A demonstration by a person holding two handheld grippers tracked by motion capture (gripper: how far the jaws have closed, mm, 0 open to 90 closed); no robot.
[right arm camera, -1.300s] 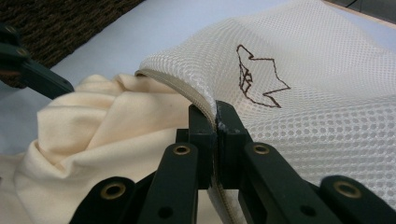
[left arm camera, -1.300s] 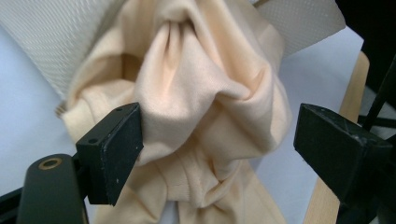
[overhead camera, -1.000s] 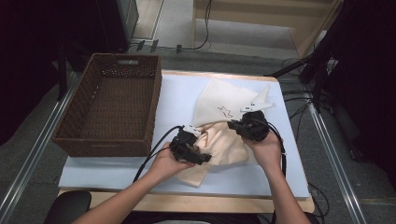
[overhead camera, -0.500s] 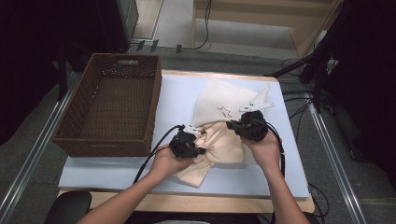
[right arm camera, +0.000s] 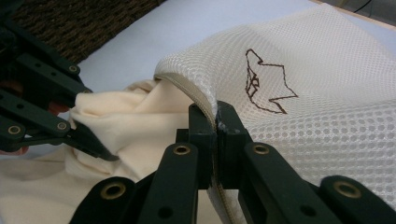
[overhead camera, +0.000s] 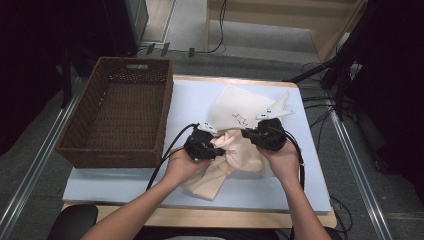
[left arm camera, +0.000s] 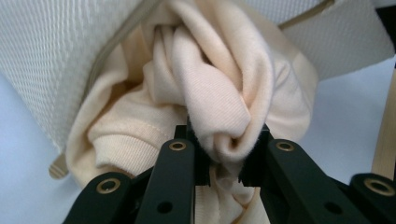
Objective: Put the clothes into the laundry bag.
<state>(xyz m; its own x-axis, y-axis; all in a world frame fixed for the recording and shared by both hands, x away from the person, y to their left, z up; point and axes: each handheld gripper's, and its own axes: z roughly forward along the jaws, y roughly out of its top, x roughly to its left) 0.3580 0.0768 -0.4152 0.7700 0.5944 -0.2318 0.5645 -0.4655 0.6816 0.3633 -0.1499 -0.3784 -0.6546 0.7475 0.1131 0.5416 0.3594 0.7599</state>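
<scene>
High view puts your left gripper (overhead camera: 212,147) on the bunched cream garment (overhead camera: 227,160) and your right gripper (overhead camera: 257,136) on the edge of the white mesh bag (overhead camera: 240,107), both mid-table on the pale blue mat (overhead camera: 190,100), with the wicker basket (overhead camera: 117,117) well apart at the left. Jaw tips are hidden there under the gripper bodies and your hands, so go by the gripper views. Left gripper view: your jaws have just been closing and the pads now pinch a rolled fold of the garment (left arm camera: 224,107); the cloth runs up under the bag's opening (left arm camera: 56,65), and how far in it goes is covered by mesh. Lower end of the garment is cut off by the frame. Right gripper view: your jaws are clamped nearly together on the bag's zipper hem (right arm camera: 205,100), which drops between the pads and out of sight below. The brown stitched outline (right arm camera: 264,84) on the mesh is legible, but I can't tell what it depicts. Your left gripper (right arm camera: 88,140) shows at the frame's left, tips buried in cloth, hand behind it mostly blocked.
</scene>
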